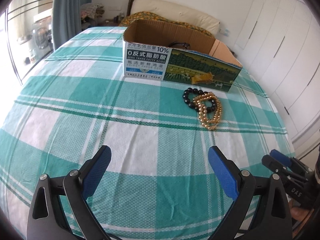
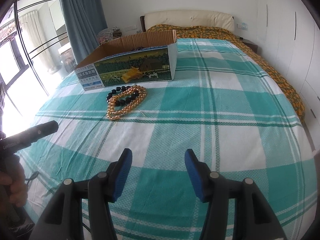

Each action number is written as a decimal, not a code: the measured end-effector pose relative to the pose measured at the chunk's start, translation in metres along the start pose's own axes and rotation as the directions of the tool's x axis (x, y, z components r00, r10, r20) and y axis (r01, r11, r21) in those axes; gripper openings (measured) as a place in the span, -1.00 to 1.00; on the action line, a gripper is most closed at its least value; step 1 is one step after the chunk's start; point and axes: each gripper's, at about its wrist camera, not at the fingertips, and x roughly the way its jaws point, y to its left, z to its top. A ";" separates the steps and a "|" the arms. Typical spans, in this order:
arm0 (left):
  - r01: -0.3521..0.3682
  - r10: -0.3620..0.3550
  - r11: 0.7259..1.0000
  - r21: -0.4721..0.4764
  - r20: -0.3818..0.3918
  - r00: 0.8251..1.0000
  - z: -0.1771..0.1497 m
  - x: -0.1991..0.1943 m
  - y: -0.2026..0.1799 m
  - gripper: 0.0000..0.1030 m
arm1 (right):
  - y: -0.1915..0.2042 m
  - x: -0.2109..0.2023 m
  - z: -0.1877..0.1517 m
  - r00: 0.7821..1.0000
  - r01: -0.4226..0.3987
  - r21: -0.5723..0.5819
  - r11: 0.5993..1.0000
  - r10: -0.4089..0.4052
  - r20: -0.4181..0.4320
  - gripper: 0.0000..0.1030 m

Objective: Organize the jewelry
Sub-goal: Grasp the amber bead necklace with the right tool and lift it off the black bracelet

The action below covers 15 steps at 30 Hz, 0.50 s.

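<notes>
My left tongs [image 1: 159,160] stood wide apart with nothing between the blue pads [image 1: 223,174], only the checked sheet [image 1: 120,120] beneath them; my right tongs [image 2: 158,164] were also apart, less widely, and likewise held nothing; both pointed down and forward over the bed. From the left view the right tongs [image 1: 280,160] showed at the lower right edge, just beside my own; from the right view the black body of the left tongs [image 2: 30,134] reached in at the left edge, with my hand [image 2: 14,182] wrapped round its grip.

Farther out on the green-and-white sheet lay the jewelry, well apart from both pairs of tongs; a bracelet of black beads [image 1: 189,98] and a string of gold beads [image 1: 210,112] lay tangled together, the gold looped across the black; in the right view the same black beads [image 2: 122,101] and gold beads [image 2: 128,104] sat left of centre. Just beyond them stood an open cardboard box [image 1: 180,66] with printed sides, near the beads but not touching; something small and dark [image 1: 180,44] rested inside it, too hidden to name. Behind the box came an orange patterned cover [image 2: 260,60] and a cream headboard [image 2: 188,19]; a blue curtain [image 2: 80,16] hung at the left, white cupboards [image 1: 280,50] at the right.
</notes>
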 end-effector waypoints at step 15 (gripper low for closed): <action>-0.024 0.025 0.998 -0.060 0.003 1.000 -0.003 0.004 0.023 0.90 | 0.085 0.084 0.066 0.979 -0.198 -0.209 0.958 0.181 -0.097 -0.26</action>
